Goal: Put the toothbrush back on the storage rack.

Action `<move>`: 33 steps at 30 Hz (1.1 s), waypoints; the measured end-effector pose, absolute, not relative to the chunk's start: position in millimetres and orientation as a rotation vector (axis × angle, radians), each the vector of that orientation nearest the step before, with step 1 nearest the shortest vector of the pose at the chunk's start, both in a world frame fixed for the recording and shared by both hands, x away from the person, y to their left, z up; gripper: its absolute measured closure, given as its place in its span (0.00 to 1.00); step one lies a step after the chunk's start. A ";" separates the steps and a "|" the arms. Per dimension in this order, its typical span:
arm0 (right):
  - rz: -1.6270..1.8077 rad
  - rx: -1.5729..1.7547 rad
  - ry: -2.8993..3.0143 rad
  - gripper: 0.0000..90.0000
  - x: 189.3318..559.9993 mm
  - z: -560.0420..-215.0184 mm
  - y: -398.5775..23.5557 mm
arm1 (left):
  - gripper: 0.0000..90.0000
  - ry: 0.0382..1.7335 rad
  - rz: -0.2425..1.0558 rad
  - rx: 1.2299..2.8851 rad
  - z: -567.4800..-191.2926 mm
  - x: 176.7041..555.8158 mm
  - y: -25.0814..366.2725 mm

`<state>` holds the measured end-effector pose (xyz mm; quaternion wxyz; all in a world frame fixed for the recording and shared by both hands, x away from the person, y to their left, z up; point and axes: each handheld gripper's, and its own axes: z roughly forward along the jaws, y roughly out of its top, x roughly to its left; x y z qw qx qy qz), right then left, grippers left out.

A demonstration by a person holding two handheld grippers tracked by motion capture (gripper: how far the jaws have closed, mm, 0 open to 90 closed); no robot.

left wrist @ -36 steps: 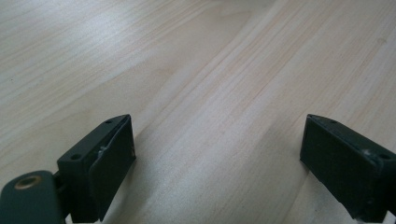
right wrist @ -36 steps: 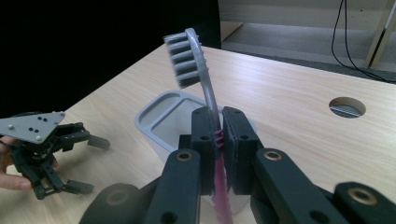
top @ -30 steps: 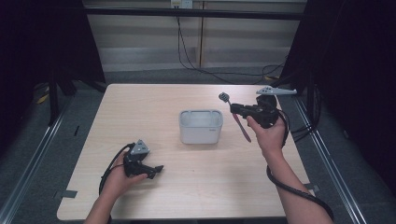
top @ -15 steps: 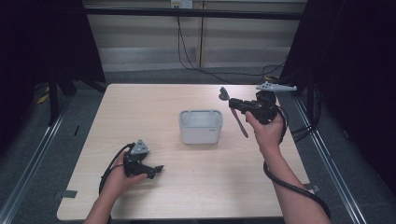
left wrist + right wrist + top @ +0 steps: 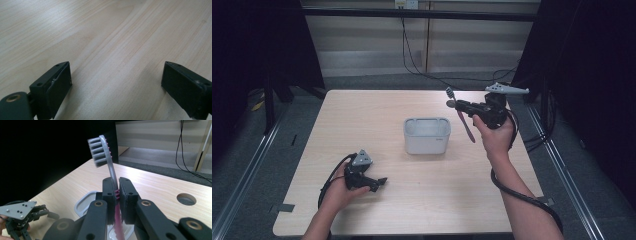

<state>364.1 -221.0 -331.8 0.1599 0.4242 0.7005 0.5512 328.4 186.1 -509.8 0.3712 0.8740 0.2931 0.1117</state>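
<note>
The right tool [image 5: 460, 105], clamping the toothbrush [image 5: 464, 125], is tilting it upright beside the bin [image 5: 427, 135], probably for dropping in; the left tool [image 5: 116, 82] is resting wide on the bench [image 5: 362, 120].

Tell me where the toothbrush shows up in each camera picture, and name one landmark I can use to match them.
High view: toothbrush right of centre, clamped in the right gripper above the table, right of the grey tub.
Left gripper view: not in it; open jaws over bare table.
Right gripper view: toothbrush centre, bristles up, handle pinched between the jaws.
Shared landmark: the grey tub.
</note>
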 end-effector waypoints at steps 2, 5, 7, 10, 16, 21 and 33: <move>1.588 1.214 1.993 0.93 365.3 -330.4 -220.2 | 0.10 0.751 0.288 2.241 -509.8 328.4 186.1; 1.589 1.215 1.987 0.93 366.7 -329.7 -219.2 | 0.10 0.751 0.288 2.242 -509.7 328.3 186.1; 1.588 1.210 1.987 0.93 367.5 -329.3 -218.7 | 0.10 0.750 0.291 2.240 -509.8 328.5 186.0; 1.593 1.207 1.983 0.93 368.2 -328.8 -218.1 | 0.10 0.751 0.291 2.241 -509.8 328.4 186.0; 1.594 1.195 1.983 0.93 369.8 -325.5 -215.3 | 0.10 0.757 0.292 2.230 -510.2 328.2 185.5; 1.604 1.183 1.975 0.93 371.6 -322.9 -212.8 | 0.10 0.758 0.291 2.230 -510.2 328.2 185.4; 1.632 1.157 1.963 0.93 375.3 -321.9 -206.6 | 0.10 0.755 0.295 2.233 -510.0 328.4 185.6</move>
